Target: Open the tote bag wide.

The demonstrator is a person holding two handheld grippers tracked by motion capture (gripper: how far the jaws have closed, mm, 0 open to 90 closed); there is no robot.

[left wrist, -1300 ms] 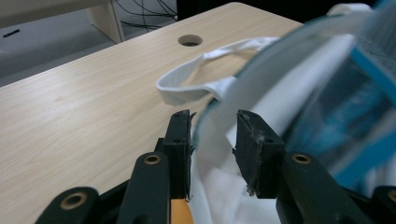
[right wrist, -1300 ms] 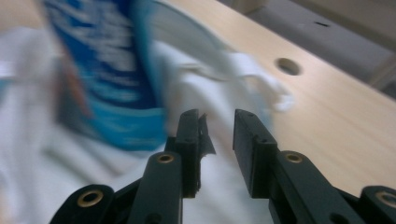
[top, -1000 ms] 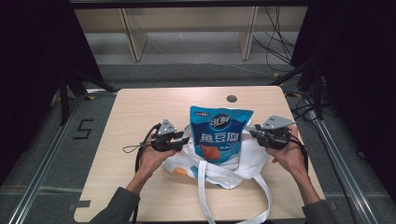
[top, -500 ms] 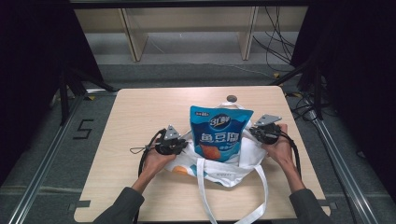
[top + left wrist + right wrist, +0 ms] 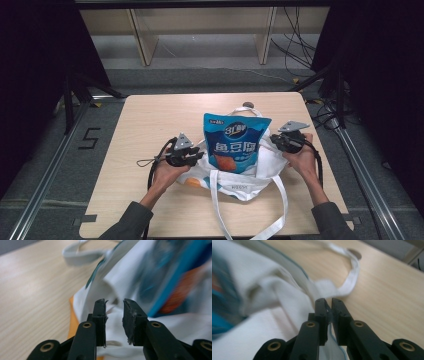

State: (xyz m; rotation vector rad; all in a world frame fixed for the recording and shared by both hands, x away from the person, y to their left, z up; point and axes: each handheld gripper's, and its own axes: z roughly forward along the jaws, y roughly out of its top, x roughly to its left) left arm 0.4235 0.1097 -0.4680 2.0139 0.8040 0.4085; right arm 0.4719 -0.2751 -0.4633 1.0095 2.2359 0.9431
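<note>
The blue snack pouch (image 5: 235, 145) stood half sunk in the white tote bag (image 5: 235, 182) near the bench's (image 5: 150, 120) middle, so the step in hand looked like drawing the bag's mouth up around it. The right gripper (image 5: 278, 141) was pinched narrow on the bag's hem, while the left gripper (image 5: 199, 156), jaws just reopened slightly, straddled cloth without pressing. Next it needed a fresh bite; bare wood lay all round, edges well off.
</note>
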